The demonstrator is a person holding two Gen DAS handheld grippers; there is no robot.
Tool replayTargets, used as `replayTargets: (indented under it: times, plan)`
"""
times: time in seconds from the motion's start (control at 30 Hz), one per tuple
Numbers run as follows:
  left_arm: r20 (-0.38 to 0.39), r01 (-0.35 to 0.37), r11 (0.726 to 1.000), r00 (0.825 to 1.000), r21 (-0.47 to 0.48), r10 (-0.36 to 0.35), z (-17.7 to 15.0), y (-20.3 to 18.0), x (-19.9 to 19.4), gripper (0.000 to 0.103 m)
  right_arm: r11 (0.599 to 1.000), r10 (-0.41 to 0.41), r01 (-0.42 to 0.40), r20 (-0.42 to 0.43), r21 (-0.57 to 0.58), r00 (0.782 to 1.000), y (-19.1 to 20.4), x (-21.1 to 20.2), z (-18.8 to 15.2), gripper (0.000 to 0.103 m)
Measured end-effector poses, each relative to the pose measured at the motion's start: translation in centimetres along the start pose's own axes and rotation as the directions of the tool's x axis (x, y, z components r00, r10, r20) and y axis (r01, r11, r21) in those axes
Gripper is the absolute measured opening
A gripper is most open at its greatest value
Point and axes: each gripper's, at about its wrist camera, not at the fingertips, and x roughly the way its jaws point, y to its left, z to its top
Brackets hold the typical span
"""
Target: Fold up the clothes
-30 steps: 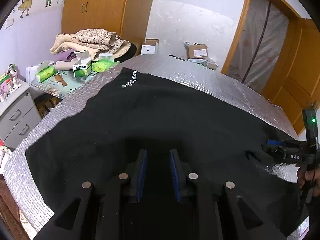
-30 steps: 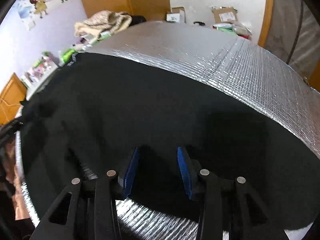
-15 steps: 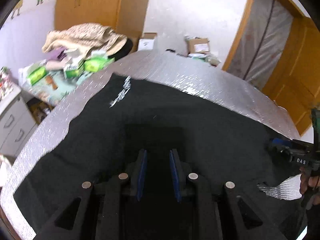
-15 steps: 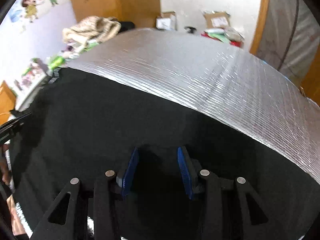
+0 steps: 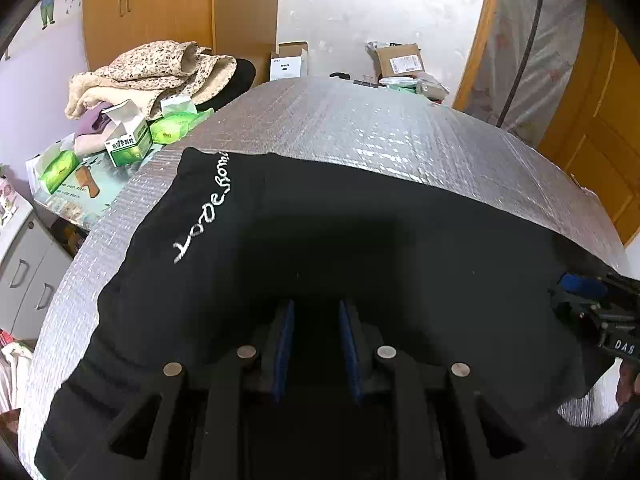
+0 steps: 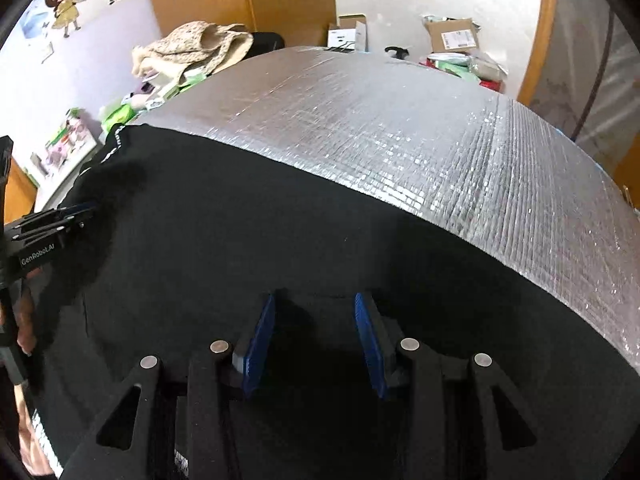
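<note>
A black garment (image 5: 400, 220) with white lettering (image 5: 204, 208) near its far left corner lies spread on the silver quilted table cover (image 5: 360, 120). My left gripper (image 5: 316, 308) hovers over the garment's left half, blue pads apart, and only dark cloth shows in the gap. It casts a shadow on the cloth ahead. My right gripper (image 6: 316, 300) stands wider apart over the right half of the garment (image 6: 240, 220). Each gripper appears at the edge of the other's view: the right gripper (image 5: 592, 300) and the left gripper (image 6: 60, 220). Whether the tips touch the cloth I cannot tell.
Bare silver cover (image 6: 400, 120) stretches beyond the garment's far edge. Left of the table lie a pile of clothes (image 5: 152, 68), green-and-white boxes (image 5: 128, 144) and a grey drawer unit (image 5: 24, 276). Cardboard boxes (image 5: 400, 60) sit on the floor behind. A wooden door (image 5: 600, 140) stands at the right.
Both grippers have moved forward over the garment toward its far edge. The lettering now looks nearer and larger in the left view. The silver strip under the right gripper has slid out of sight.
</note>
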Motion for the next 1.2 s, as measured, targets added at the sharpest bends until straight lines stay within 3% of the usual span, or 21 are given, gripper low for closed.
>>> replayTargets:
  times: [0.33, 0.57, 0.7, 0.93, 1.07, 1.2]
  plan:
    - [0.032, 0.017, 1.0, 0.999, -0.019, -0.017, 1.9, 1.0, 0.7, 0.024, 1.0, -0.021, 0.021, 0.054, 0.012, 0.998, -0.5, 0.5, 1.5, 0.043]
    - [0.13, 0.076, 0.997, 0.989, -0.014, -0.074, -3.3, 2.1, -6.0, 0.024, 0.999, -0.031, 0.028, 0.082, 0.036, 0.996, -2.6, -2.9, -1.4, 0.043]
    - [0.085, 0.031, 0.998, 0.996, -0.052, -0.026, -6.0, 3.9, -5.3, 0.024, 0.994, -0.047, 0.042, 0.045, 0.101, 0.998, -5.6, -1.4, -1.8, 0.043]
    - [0.13, 0.028, 0.995, 0.991, -0.092, -0.016, -6.8, 5.2, -7.3, 0.023, 0.989, -0.047, 0.036, 0.07, 0.146, 0.996, -7.2, -1.7, -0.8, 0.043]
    - [0.117, 0.036, 0.994, 0.993, -0.099, -0.024, -6.0, 5.1, -7.5, 0.023, 0.992, -0.048, 0.037, 0.092, 0.118, 0.995, -6.8, -3.2, -1.8, 0.043]
    - [0.138, 0.03, 0.998, 0.99, -0.053, -0.023, -2.1, 3.9, -7.6, 0.023, 0.99, -0.051, 0.039, 0.086, 0.136, 0.995, -7.7, -3.8, -2.4, 0.043]
